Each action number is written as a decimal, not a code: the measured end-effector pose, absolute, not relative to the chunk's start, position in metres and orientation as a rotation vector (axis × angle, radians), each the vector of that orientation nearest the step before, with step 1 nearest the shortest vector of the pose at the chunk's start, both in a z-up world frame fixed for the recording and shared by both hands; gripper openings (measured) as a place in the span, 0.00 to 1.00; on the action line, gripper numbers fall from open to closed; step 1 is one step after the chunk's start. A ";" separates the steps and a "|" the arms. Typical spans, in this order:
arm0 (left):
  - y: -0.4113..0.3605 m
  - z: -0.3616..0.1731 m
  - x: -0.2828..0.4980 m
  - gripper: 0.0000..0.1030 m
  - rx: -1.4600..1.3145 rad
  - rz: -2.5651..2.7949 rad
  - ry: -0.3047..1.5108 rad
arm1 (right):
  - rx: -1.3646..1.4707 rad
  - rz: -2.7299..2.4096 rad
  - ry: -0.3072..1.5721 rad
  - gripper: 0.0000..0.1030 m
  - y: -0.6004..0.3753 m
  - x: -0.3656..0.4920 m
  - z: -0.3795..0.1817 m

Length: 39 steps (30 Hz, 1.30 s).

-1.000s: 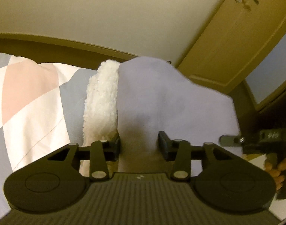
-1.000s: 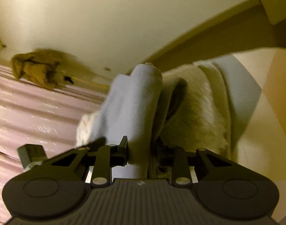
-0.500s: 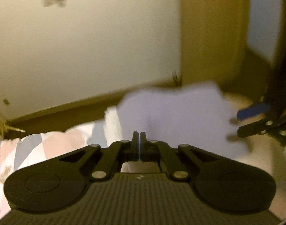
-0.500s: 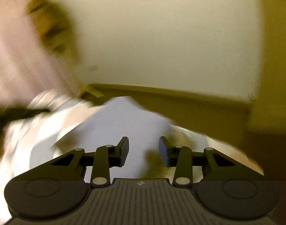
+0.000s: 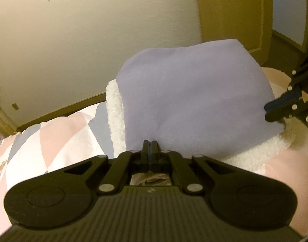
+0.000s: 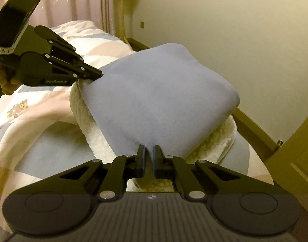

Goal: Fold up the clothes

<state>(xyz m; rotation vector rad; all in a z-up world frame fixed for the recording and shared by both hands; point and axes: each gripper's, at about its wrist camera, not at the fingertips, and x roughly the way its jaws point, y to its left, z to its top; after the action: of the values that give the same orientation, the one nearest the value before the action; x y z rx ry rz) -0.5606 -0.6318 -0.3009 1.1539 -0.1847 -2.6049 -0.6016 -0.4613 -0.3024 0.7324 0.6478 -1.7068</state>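
Note:
A lilac fleece garment [image 5: 194,100] with a white fluffy lining [image 5: 115,117] lies folded in a thick pad on the bed. My left gripper [image 5: 150,147] is shut on the near edge of its lilac top layer. The right gripper [image 5: 269,111] shows at the right, its tips at the pad's far-right edge. In the right wrist view the garment [image 6: 158,92] fills the middle. My right gripper [image 6: 148,153] is nearly closed, with lilac cloth pinched between its fingers. The left gripper [image 6: 97,74] grips the pad's far-left corner.
The bed cover [image 5: 53,141] has pink, white and grey-blue patches. A cream wall with a wooden skirting [image 6: 252,125] runs behind the bed. A wooden door [image 5: 230,10] stands to the right, and a pink curtain [image 6: 73,0] hangs at the left. A hand [image 6: 0,78] holds the left gripper.
The left gripper went from open to shut on the garment's edge. The right gripper let go of a raised bunch, opened, then closed on another edge. The garment now lies as a flat pad.

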 end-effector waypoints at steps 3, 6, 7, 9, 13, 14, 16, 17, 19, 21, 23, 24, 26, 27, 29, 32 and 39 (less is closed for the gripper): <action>-0.630 -0.297 -0.564 0.00 1.150 -2.563 -0.117 | 0.757 -1.703 0.655 0.00 -0.472 -0.608 -0.302; -0.628 -0.293 -0.566 0.00 1.146 -2.519 -0.050 | 0.801 -1.694 0.625 0.00 -0.477 -0.623 -0.314; -0.628 -0.292 -0.567 0.00 1.144 -2.504 -0.029 | 0.806 -1.691 0.627 0.00 -0.477 -0.624 -0.317; -0.627 -0.289 -0.569 0.00 1.141 -2.474 0.015 | 0.801 -1.683 0.658 0.08 -0.478 -0.621 -0.316; -0.619 -0.254 -0.564 0.16 1.104 -2.363 0.142 | 0.883 -1.654 0.609 0.19 -0.476 -0.625 -0.293; -0.615 -0.244 -0.561 0.24 1.089 -2.340 0.172 | 0.899 -1.660 0.558 0.23 -0.473 -0.627 -0.283; -0.602 -0.225 -0.553 0.26 1.062 -2.298 0.236 | 0.909 -1.694 0.467 0.31 -0.465 -0.630 -0.261; -0.595 -0.215 -0.549 0.26 1.050 -2.275 0.268 | 0.917 -1.708 0.446 0.41 -0.461 -0.630 -0.251; -0.579 -0.194 -0.540 0.29 1.044 -2.217 0.340 | 0.944 -1.734 0.432 0.50 -0.453 -0.632 -0.232; -0.562 -0.175 -0.528 0.36 1.043 -2.159 0.427 | 0.996 -1.760 0.432 0.59 -0.442 -0.633 -0.218; -0.546 -0.155 -0.517 0.40 1.043 -2.112 0.512 | 1.055 -1.790 0.428 0.61 -0.430 -0.635 -0.204; -0.537 -0.143 -0.512 0.43 1.040 -2.095 0.539 | 1.079 -1.797 0.413 0.62 -0.425 -0.636 -0.198; -0.519 -0.119 -0.500 0.49 1.027 -2.072 0.565 | 1.119 -1.804 0.380 0.66 -0.414 -0.635 -0.186; -0.510 -0.107 -0.495 0.55 1.018 -2.065 0.565 | 1.132 -1.807 0.370 0.71 -0.408 -0.633 -0.180; -0.498 -0.085 -0.489 0.60 0.997 -2.058 0.549 | 1.148 -1.813 0.353 0.79 -0.400 -0.628 -0.166; -0.481 -0.053 -0.481 0.61 0.960 -2.059 0.513 | 1.135 -1.820 0.337 0.91 -0.393 -0.619 -0.146; -0.448 -0.015 -0.463 0.70 0.928 -2.027 0.478 | 1.079 -1.807 0.277 0.97 -0.370 -0.598 -0.096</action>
<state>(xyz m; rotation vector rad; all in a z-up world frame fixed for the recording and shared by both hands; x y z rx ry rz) -0.4635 -0.4481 -0.0148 0.9276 0.4778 -2.0272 -0.5983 -0.3700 -0.0957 1.0788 0.2773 -1.8072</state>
